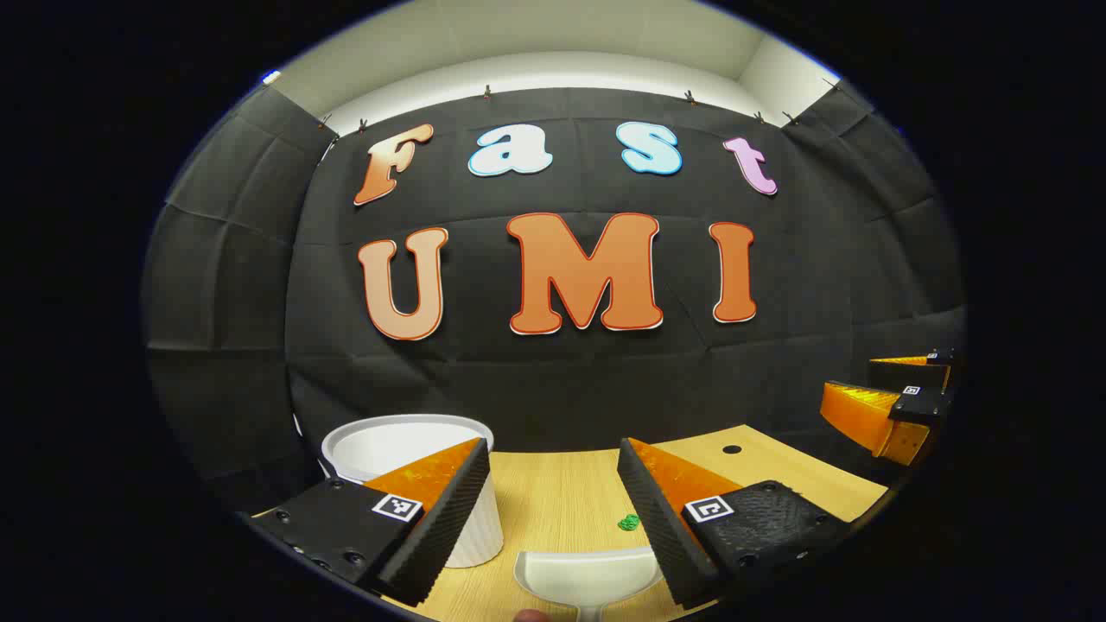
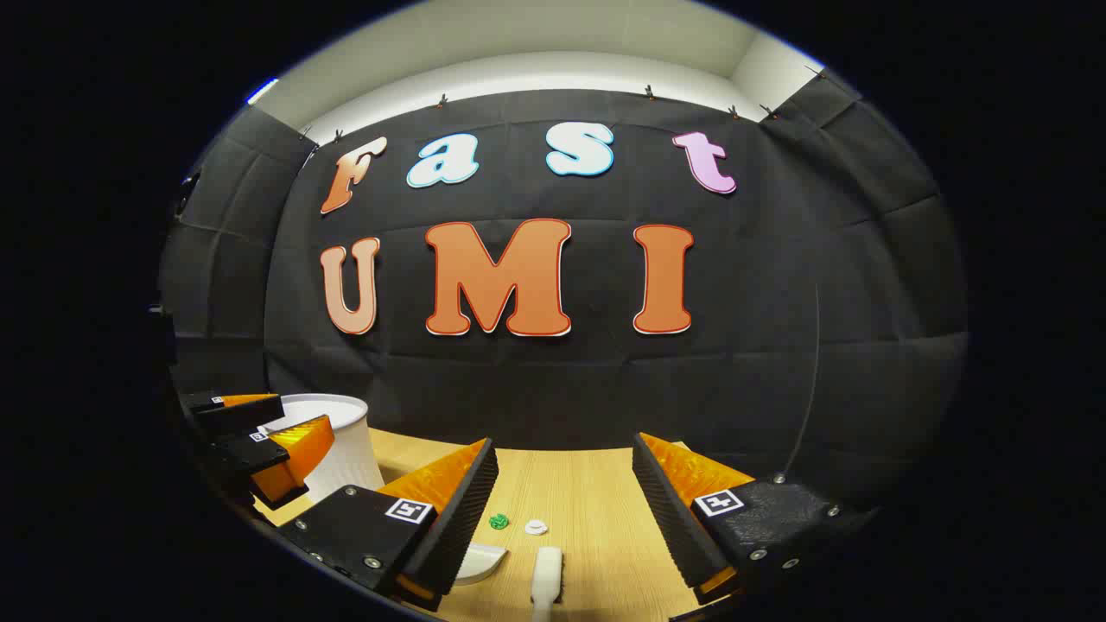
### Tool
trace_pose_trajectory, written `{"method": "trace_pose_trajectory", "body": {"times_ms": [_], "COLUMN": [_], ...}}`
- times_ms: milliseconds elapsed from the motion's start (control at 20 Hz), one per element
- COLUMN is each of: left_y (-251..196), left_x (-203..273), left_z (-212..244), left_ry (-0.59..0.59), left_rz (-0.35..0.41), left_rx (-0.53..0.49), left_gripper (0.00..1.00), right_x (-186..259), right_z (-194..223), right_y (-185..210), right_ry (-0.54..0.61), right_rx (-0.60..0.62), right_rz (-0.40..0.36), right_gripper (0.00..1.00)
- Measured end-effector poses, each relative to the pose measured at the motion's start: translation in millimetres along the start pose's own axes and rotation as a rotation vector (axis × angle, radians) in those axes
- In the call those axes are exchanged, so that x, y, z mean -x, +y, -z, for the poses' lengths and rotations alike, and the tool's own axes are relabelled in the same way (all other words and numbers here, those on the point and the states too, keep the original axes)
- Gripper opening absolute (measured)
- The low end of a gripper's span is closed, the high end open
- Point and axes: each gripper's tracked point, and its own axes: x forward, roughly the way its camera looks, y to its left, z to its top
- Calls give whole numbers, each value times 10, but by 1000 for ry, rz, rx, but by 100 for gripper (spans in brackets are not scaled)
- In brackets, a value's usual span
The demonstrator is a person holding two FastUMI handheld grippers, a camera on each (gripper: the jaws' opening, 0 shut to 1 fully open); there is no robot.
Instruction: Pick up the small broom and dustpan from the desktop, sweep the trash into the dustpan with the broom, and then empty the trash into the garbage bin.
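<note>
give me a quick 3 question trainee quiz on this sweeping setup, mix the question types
1. True or false: the left gripper is clamped on the dustpan.
2. Multiple choice: what colour is the crumpled scrap of trash on the desk? A red, B green, C blue.
3. Fill in: the white ribbed garbage bin stands on the desk at the ___ gripper's side.

Key
1. False: its fingers are apart, with the dustpan lying on the desk between them.
2. B.
3. Left.

white dustpan (image 1: 587, 574) flat on desktop (image 1: 562, 501)
</note>
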Motion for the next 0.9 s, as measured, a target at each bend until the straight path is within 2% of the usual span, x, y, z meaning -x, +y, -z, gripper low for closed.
{"method": "trace_pose_trajectory", "body": {"times_ms": [900], "left_y": [4], "left_x": [3], "left_z": [18], "left_ry": [9], "left_rz": [-10], "left_rx": [-4], "left_gripper": [94], "right_x": [17], "right_z": [20], "right_y": [46], "right_ry": [29], "right_rx": [11], "right_rz": [-10], "right_gripper": [94]}}
